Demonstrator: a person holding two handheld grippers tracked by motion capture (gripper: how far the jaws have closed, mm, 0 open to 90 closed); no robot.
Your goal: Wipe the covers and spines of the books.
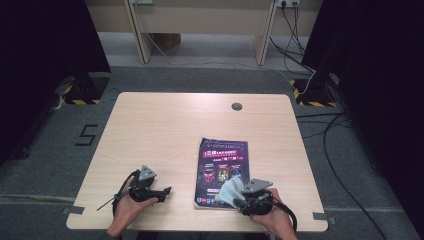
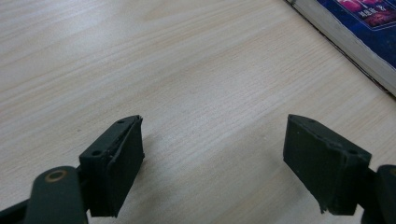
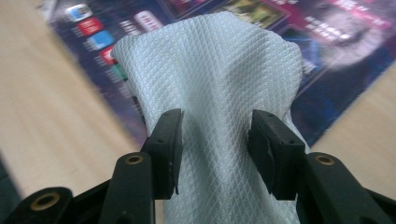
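The work in hand looks like wiping the cover of the book (image 1: 222,170) with a cloth (image 1: 228,192), and it appears to be at an early or middle point. The cloth sits on the near right corner of the cover, while the far part of the cover — the dark panel with its small pictures — lies uncovered beyond it, so most of the surface seems to be left to go over.

The right hand-held gripper (image 3: 215,140) has the cloth between its jaws, which stand roughly half apart with their pads pressing a bunched fold of the fabric from either side. The left hand-held gripper (image 2: 212,158) rests on the counter (image 1: 160,130) to the left of the book, jaws wide apart with nothing between them; bare wood shows under it and the book's edge lies off to its far right.

The cloth is pale grey-blue with a fine diamond weave — thin, soft, gathered into a ridge at the jaws and spreading out in a loose flap over the cover. The book lies flat near the right front of the counter, its cover glossy, dark blue and purple with bright printing.
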